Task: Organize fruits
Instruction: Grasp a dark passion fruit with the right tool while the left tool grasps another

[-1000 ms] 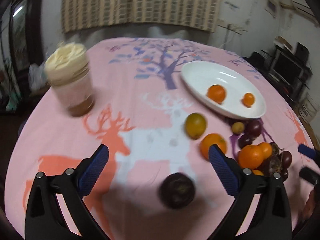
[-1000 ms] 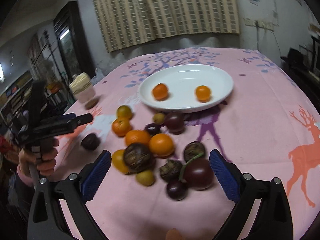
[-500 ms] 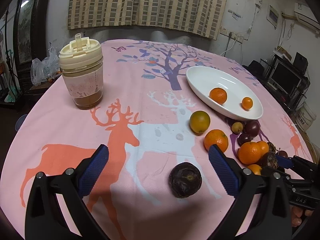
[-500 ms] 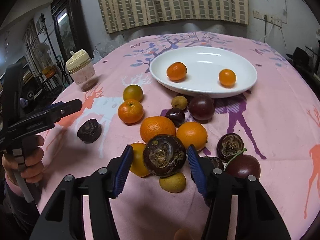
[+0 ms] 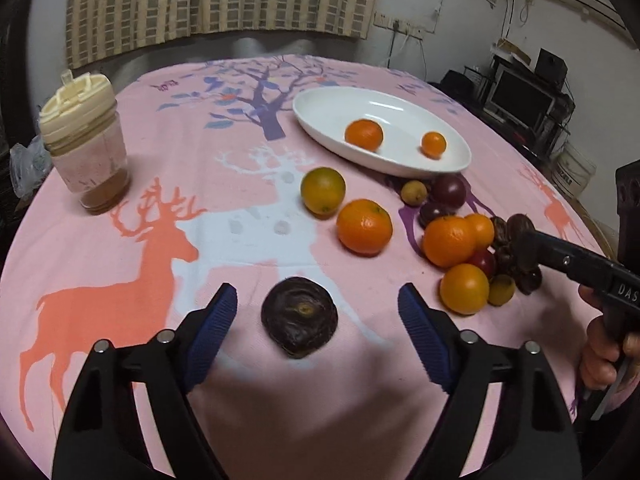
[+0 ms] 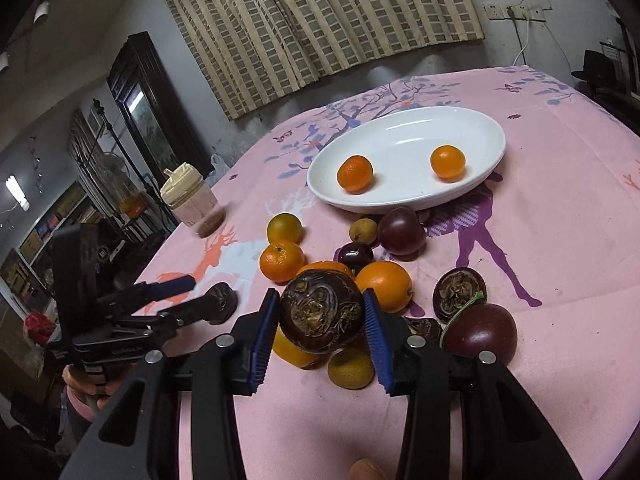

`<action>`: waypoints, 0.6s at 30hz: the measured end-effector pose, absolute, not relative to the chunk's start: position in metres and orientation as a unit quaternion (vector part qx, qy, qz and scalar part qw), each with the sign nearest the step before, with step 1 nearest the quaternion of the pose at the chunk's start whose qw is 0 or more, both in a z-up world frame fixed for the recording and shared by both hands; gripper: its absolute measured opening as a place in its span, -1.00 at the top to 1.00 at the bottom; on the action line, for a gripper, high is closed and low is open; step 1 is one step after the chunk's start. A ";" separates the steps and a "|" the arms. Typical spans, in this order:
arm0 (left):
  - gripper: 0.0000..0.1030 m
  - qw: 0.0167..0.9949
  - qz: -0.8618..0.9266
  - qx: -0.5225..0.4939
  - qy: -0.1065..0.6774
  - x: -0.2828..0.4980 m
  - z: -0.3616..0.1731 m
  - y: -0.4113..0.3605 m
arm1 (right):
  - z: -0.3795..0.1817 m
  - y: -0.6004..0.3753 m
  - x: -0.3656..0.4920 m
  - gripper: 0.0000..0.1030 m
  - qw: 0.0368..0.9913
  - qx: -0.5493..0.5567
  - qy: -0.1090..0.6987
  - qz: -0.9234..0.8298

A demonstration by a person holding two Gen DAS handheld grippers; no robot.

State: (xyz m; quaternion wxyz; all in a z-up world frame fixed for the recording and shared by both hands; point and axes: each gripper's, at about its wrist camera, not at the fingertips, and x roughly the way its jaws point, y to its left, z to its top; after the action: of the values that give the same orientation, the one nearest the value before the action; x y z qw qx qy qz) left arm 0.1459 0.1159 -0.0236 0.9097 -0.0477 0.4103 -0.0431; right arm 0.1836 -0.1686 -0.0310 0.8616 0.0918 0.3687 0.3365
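Note:
A white oval plate [image 5: 460, 158] [image 6: 486, 178] at the back holds two small oranges [image 5: 363, 134] [image 6: 448, 163]. A pile of oranges and dark purple fruits [image 5: 456, 240] lies in front of it on the pink cloth. My left gripper [image 5: 318, 320] is open, its jaws on either side of a wrinkled dark fruit [image 5: 299, 322] on the cloth. My right gripper [image 6: 320, 320] is shut on a dark wrinkled fruit [image 6: 322, 312] and holds it just above the pile. It also shows in the left wrist view [image 5: 520, 248].
A lidded jar with brown contents [image 5: 86, 148] [image 6: 192, 204] stands at the left of the round table. An orange [image 5: 364, 227] and a yellow-green citrus [image 5: 323, 190] lie apart from the pile. The table edge is close on all sides.
My right gripper closed on the dark wrinkled fruit and lifted it slightly. My left gripper moved closer to the lone dark fruit, which now sits between its jaws.

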 end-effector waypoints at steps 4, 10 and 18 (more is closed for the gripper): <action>-0.23 0.894 -0.034 -0.070 0.442 0.156 -0.035 0.123 | -0.031 -0.169 0.186 0.17 0.856 0.101 0.373 0.343; -0.09 0.885 -0.030 -0.056 0.461 0.161 -0.043 0.119 | -0.033 -0.172 0.188 0.17 0.850 0.114 0.378 0.348; 0.18 0.883 -0.007 -0.036 0.468 0.162 -0.041 0.116 | -0.025 -0.174 0.183 0.17 0.860 0.100 0.356 0.352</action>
State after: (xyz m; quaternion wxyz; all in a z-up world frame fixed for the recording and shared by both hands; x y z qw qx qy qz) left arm 0.1624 0.1156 -0.0412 0.8831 -0.0357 0.4677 -0.0065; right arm 0.1831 -0.1742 -0.0253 0.8596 0.1002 0.3564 0.3521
